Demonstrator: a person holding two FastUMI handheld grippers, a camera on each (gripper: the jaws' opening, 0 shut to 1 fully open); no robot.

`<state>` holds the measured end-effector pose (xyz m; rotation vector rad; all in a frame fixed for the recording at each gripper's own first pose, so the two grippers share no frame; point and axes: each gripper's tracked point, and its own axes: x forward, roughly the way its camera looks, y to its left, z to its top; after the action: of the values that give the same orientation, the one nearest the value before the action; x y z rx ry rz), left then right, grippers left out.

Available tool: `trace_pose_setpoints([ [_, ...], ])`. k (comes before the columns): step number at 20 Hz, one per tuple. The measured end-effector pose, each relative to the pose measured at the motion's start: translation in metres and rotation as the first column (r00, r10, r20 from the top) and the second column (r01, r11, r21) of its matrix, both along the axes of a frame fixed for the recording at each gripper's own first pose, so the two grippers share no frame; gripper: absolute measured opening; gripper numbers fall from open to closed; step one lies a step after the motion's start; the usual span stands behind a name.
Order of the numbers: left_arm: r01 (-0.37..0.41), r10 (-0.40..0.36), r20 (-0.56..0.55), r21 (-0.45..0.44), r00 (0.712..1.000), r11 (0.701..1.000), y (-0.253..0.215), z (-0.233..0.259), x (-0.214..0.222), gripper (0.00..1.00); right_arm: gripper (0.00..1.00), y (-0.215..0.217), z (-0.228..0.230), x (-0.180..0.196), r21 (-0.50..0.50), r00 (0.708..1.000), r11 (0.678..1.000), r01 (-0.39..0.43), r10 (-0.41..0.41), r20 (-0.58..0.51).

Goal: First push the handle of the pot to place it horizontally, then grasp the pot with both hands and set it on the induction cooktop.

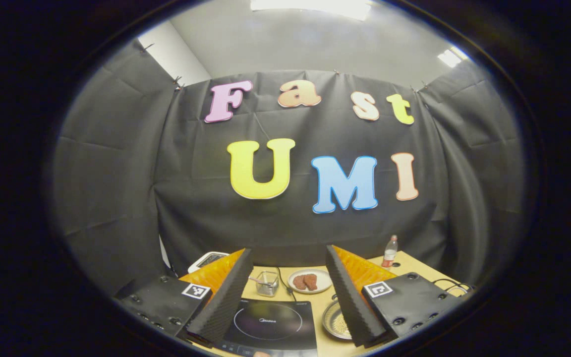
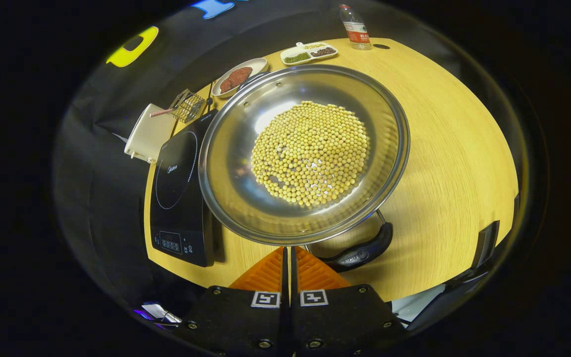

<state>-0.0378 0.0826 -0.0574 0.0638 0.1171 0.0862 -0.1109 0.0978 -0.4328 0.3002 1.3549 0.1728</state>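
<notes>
A wide steel pot [image 2: 236, 148] holding yellow beans [image 2: 310, 153] stands on the wooden table, to the right of the black induction cooktop [image 2: 179, 188]. Its black handle [image 2: 360, 253] lies at the near side of the pot, curving off to the right. My right gripper [image 2: 288, 249] is shut with nothing between the fingers, its tips at the pot's near rim just left of the handle. My left gripper [image 1: 288, 249] hangs open above the table's near edge. The cooktop [image 1: 270, 322] shows between its fingers, and the pot [image 1: 335, 321] is partly hidden behind one finger.
At the back of the table are a plate of brown meat [image 2: 238, 77], a divided dish of grains [image 2: 309, 53], a bottle [image 2: 355, 27] and a wire basket [image 2: 186, 105]. A white scale [image 2: 149, 134] sits beyond the cooktop. Bare wood [image 2: 454, 148] lies right of the pot.
</notes>
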Motion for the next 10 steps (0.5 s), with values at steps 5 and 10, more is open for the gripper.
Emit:
trace_pose_setpoints([
  [5, 0.018, -0.018, -0.006, -0.004, 1.000, 1.000, -0.014, -0.002, 0.008, 0.95, 0.00, -0.019, -0.001, 0.004, -0.026, 1.000, 1.000, 0.008, -0.007, 0.008],
  [10, 0.041, -0.041, -0.014, -0.009, 0.999, 0.999, -0.030, -0.007, 0.016, 0.97, 0.01, -0.039, -0.004, 0.007, -0.046, 1.000, 0.999, 0.023, -0.023, 0.006],
])
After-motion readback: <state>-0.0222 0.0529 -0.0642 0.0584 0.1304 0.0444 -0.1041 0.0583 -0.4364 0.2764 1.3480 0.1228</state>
